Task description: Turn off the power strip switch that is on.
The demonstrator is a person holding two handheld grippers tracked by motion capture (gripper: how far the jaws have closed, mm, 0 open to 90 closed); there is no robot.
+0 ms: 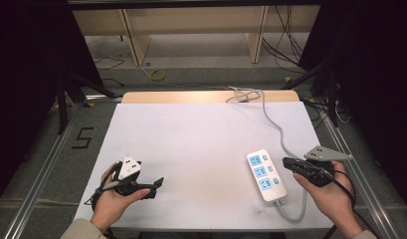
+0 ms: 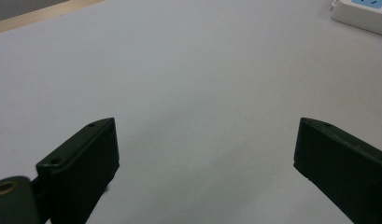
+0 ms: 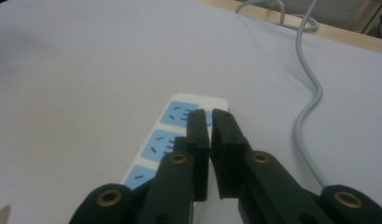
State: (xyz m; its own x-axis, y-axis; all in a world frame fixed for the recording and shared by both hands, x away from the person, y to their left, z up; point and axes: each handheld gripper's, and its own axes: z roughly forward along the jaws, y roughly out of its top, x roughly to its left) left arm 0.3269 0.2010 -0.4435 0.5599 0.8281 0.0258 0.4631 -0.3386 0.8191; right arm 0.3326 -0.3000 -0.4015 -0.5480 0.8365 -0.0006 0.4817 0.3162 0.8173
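A white power strip [image 1: 265,176] with three blue sockets lies at the right of the white table cover; its grey cable [image 1: 275,124] runs off to the far edge. My right gripper [image 1: 285,163] hovers just right of the strip, jaws shut with nothing between them; in the right gripper view the closed jaws [image 3: 208,114] point over the strip [image 3: 167,140]. My left gripper [image 1: 158,182] rests low at the near left, jaws spread wide over bare surface [image 2: 205,140], holding nothing. A corner of the strip [image 2: 361,14] shows far off in the left gripper view.
The table [image 1: 201,97] has a wooden far edge where the cable coils [image 1: 243,95]. Metal rails [image 1: 51,159] flank both sides, with dark stands and loose cables on the floor behind. A second grey lead [image 1: 295,211] leaves the strip's near end.
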